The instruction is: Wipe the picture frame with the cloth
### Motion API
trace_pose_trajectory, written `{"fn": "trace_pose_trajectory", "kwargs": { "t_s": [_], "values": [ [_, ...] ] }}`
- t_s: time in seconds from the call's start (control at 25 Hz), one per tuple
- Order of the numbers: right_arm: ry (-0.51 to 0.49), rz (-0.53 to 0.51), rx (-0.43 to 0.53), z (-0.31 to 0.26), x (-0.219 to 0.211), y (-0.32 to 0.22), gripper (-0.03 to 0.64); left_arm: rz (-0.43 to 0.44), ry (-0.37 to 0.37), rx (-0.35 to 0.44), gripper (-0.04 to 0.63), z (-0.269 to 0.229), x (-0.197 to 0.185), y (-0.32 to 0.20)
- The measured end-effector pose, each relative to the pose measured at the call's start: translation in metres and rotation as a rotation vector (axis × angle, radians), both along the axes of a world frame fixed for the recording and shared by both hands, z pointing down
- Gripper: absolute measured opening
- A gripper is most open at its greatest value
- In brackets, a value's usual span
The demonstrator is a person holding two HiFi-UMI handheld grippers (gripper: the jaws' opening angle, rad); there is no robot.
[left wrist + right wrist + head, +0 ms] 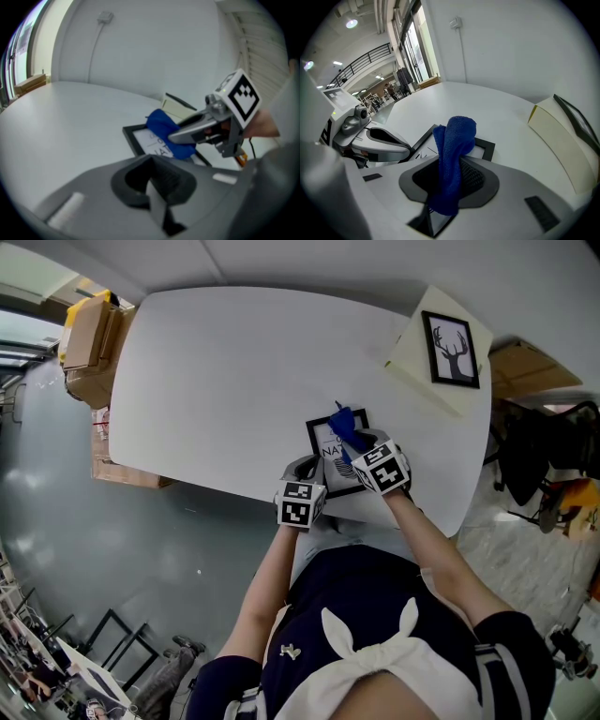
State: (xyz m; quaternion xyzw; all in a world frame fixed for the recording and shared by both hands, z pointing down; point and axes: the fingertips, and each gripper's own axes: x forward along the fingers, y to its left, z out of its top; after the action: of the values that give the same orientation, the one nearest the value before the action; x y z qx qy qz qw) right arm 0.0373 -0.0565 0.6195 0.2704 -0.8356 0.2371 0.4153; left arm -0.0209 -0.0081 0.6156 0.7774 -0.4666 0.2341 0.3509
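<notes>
A black picture frame [330, 486] with a white print lies flat on the white table [234, 371], close to its front edge. My right gripper [362, 443] is shut on a blue cloth [345, 425], and the cloth rests on the frame's far part. In the right gripper view the cloth [454, 140] sticks up out of the jaws over the frame [488, 148]. My left gripper [305, 470] sits at the frame's near left corner, jaws together with nothing visible between them. In the left gripper view the frame [140, 140] runs under the gripper body, so its near corner is hidden.
A second frame with a deer print [452, 348] lies on a beige box [412, 357] at the table's far right corner. Cardboard boxes [89, 334] stand off the left end. The person's body is at the table's front edge.
</notes>
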Motion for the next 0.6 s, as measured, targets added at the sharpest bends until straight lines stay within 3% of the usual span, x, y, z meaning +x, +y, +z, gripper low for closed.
{"fn": "trace_pose_trajectory", "kwargs": {
  "t_s": [0.6],
  "values": [
    [-0.021, -0.041, -0.035, 0.001, -0.022, 0.008, 0.104, -0.001, 0.009, 0.001, 0.000, -0.001, 0.000, 0.000]
  ]
}}
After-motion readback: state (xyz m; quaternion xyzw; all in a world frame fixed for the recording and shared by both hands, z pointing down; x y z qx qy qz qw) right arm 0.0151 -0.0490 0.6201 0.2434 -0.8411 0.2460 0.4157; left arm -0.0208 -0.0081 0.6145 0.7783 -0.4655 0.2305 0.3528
